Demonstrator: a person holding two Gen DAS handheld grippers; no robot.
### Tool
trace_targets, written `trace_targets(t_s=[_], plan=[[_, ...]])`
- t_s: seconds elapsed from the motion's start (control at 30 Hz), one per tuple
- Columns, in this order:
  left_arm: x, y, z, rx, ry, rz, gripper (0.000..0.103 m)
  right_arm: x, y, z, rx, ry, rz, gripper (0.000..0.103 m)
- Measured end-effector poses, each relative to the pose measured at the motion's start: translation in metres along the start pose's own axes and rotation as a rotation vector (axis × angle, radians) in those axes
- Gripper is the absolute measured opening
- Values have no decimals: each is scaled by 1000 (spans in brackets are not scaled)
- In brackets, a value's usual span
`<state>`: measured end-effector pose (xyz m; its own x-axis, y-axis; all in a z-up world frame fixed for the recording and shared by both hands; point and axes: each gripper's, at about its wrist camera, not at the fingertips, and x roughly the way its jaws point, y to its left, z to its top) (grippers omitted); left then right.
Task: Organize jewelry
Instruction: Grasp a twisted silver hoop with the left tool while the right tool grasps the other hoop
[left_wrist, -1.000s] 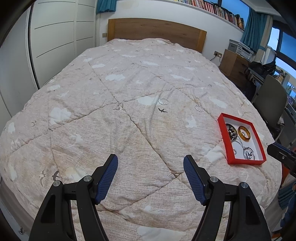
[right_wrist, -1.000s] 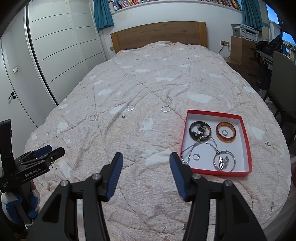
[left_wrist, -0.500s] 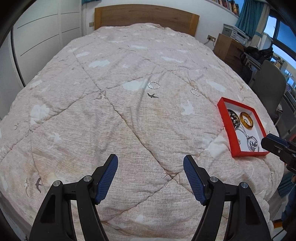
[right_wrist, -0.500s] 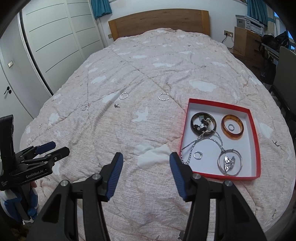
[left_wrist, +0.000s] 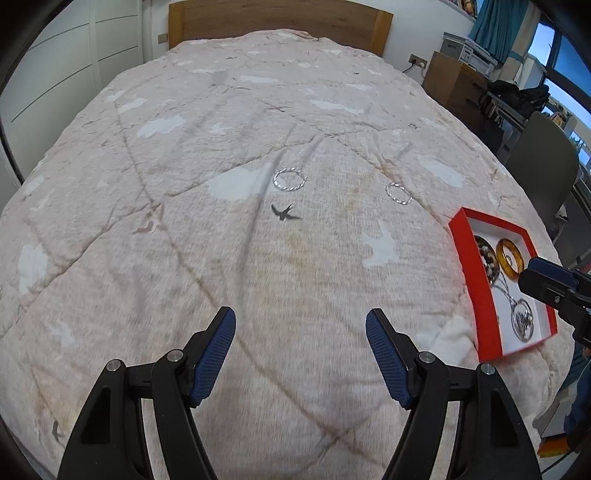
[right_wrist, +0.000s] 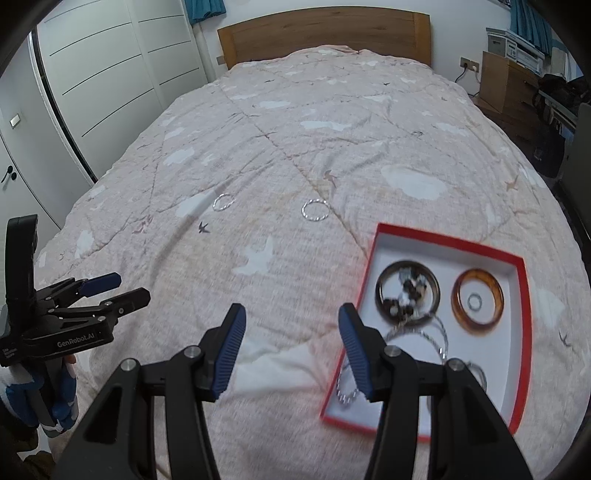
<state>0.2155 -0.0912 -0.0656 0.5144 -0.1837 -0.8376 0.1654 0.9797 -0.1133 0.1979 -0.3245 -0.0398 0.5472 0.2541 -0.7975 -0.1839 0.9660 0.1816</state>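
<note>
Step in hand: I judge this the approach; two loose bangles lie on the bed, not yet gathered into the box.
Left gripper (left_wrist: 300, 350): I see it spread wide, nothing between its ribbed blue pads, angled down at the quilt, well short of the bangles.
Right gripper (right_wrist: 291, 349): spread a little narrower, also empty, poised over the quilt just beside the box's near left corner.
Left silver bangle (left_wrist: 290, 180): thin twisted wire hoop, lying flat on the quilt just above a printed dark bird.
Right silver bangle (left_wrist: 398, 193): a matching thin hoop, flat, apart from the first and nearer the box.
Red box (right_wrist: 526, 310): shallow square cardboard tray, red walls, white floor, resting on the quilt at the right.
Box contents: an amber glossy bangle (right_wrist: 478, 301) with a small ring inside it, a dark bangle holding beads, a silver chain and pendant hoop.
Quilt (left_wrist: 155, 236): soft, puffy, beige with white clouds and stitched seams.
Next move, my judgement: bring one tool down onto a hoop's rim; thin wire on soft fabric needs a fine pinch.
</note>
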Motion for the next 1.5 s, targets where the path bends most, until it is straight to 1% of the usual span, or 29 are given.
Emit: trace_targets(t_s=[0.17,0.3,0.43,0.57,0.8,1.03,1.13,1.23,1.3,1.33,1.37,1.5], plan=[[32,1,35,6,2,-12,72,24,-6,27,-15,1,-6,51],[60,4,60,-1,9,-7,72,48,-9,46,-24,14,-17,51],[87,9,76,-5,25,14,72,75,-14,62,-8,42,-24,51],[107,17,89,-11,36,25,72,107,-17,78,15,87,-15,51],[131,23,107,9,46,39,72,156,-23,98,61,161,-33,51],[149,19,115,39,53,54,71,187,-31,109,108,201,-39,51],[152,17,116,43,50,55,66,194,-31,112,111,205,-50,51],[153,14,117,57,45,53,58,200,-31,113,112,208,-57,50],[153,13,116,62,40,51,49,203,-29,111,93,213,-66,45],[153,12,117,63,39,51,47,203,-28,110,88,215,-71,41],[152,12,116,65,37,50,42,203,-28,109,88,214,-76,41],[147,12,115,66,29,50,41,198,-27,105,80,202,-72,40]])
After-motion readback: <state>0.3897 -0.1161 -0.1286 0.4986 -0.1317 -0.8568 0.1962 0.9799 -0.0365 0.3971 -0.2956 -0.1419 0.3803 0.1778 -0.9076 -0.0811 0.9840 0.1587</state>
